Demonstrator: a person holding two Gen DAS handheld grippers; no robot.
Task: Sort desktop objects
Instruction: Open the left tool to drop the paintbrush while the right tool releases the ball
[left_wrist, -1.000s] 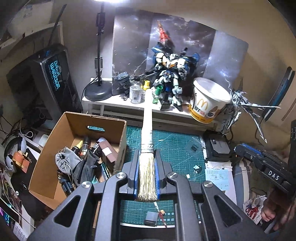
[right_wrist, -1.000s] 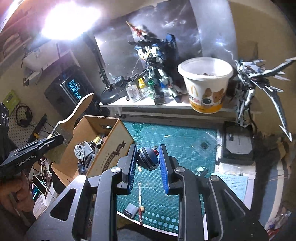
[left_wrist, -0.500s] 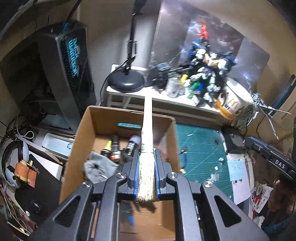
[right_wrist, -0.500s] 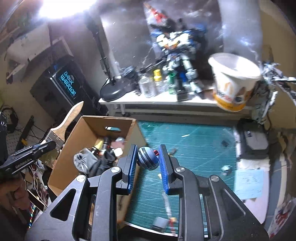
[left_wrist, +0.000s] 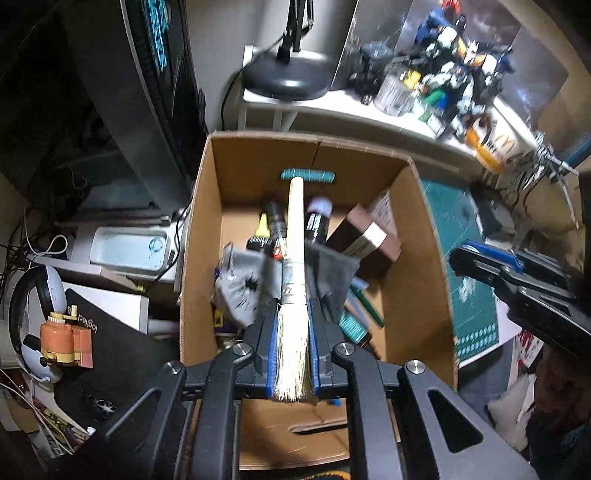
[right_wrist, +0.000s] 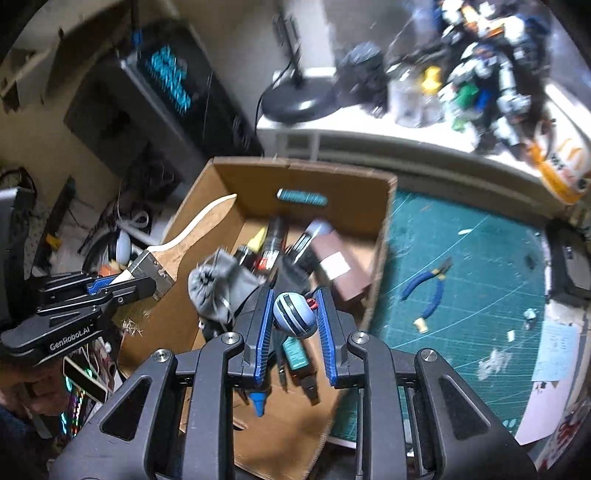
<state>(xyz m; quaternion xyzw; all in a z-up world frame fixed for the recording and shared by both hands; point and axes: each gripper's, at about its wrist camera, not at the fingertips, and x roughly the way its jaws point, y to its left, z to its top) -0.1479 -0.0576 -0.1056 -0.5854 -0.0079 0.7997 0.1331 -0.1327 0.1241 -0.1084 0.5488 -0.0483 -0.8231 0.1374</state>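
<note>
My left gripper (left_wrist: 292, 310) is shut on the bristle end of a wooden-handled brush (left_wrist: 295, 229). The brush handle points forward over the open cardboard box (left_wrist: 258, 158). In the box lie a grey pouch (left_wrist: 240, 291), dark bottles (left_wrist: 317, 225) and a brown block (left_wrist: 369, 240). My right gripper (right_wrist: 293, 295) is shut on a blue-grey striped ball (right_wrist: 294, 314), held above the right part of the box (right_wrist: 332, 184). The right wrist view also shows the left gripper (right_wrist: 92, 291) at the box's left wall, with the brush handle (right_wrist: 199, 221) sticking out of it.
A green cutting mat (right_wrist: 480, 258) right of the box carries blue-handled pliers (right_wrist: 428, 288) and small scraps. Behind is a white shelf with a lamp base (left_wrist: 284, 74), bottles, a model robot (left_wrist: 461, 55) and a paper bucket (left_wrist: 495, 144). A dark computer tower (left_wrist: 147, 92) and headphones (left_wrist: 33, 321) stand at left.
Both grippers have swung left from over the green mat to over the cardboard box, sinking and tipping further down. The brush and the ball stay gripped.
</note>
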